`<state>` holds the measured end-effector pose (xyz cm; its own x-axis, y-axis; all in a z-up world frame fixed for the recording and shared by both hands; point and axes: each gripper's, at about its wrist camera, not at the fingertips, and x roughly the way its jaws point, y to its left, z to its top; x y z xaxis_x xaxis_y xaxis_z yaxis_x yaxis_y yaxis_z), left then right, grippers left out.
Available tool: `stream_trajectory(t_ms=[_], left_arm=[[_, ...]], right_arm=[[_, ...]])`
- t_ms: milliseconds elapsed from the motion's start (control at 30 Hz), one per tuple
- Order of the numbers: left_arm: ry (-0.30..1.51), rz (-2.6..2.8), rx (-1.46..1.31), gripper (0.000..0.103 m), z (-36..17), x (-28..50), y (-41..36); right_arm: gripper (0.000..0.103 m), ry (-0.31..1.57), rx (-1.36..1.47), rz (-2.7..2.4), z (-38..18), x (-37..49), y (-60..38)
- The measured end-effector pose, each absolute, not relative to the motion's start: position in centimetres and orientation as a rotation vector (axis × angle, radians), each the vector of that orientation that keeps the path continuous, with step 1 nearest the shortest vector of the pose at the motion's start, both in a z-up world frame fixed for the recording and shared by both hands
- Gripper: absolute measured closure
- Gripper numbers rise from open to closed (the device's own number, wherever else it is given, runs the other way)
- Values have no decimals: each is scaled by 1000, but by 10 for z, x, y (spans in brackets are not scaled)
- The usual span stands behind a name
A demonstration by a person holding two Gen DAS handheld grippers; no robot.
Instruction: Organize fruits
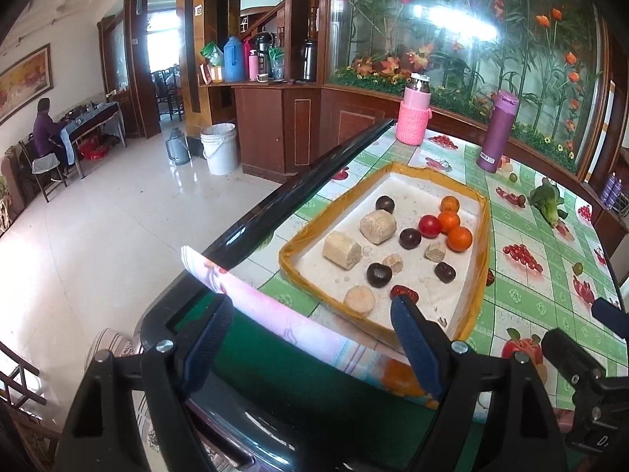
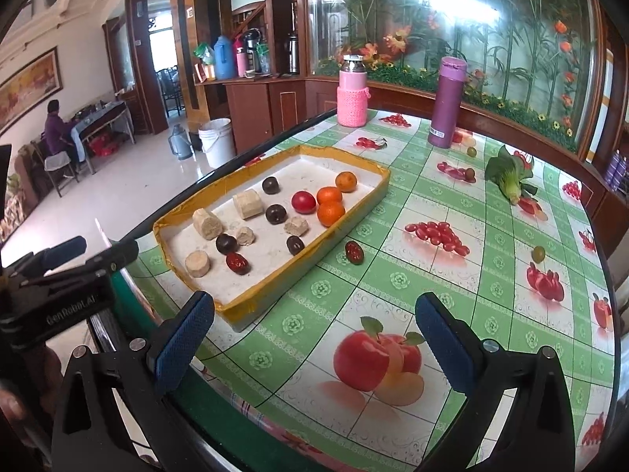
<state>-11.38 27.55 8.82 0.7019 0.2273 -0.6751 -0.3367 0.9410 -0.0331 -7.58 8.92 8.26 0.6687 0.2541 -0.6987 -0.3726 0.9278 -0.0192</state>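
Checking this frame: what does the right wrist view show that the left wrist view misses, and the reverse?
Only the right wrist view: a red date lying on the tablecloth beside the tray, outside it, and the printed apple in full.

Only the left wrist view: a pink cloth hanging over the near table edge.

Both: the tray holding oranges, a tomato and dark fruits; the purple bottle; the leafy vegetable.
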Motion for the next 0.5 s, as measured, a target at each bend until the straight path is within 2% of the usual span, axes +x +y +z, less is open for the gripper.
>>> stream_trajectory(t_ms=[500], left_arm=[[718,196,-141,19,94,-107,265]], right_arm=[[0,743,-179,323,85,-80,94]])
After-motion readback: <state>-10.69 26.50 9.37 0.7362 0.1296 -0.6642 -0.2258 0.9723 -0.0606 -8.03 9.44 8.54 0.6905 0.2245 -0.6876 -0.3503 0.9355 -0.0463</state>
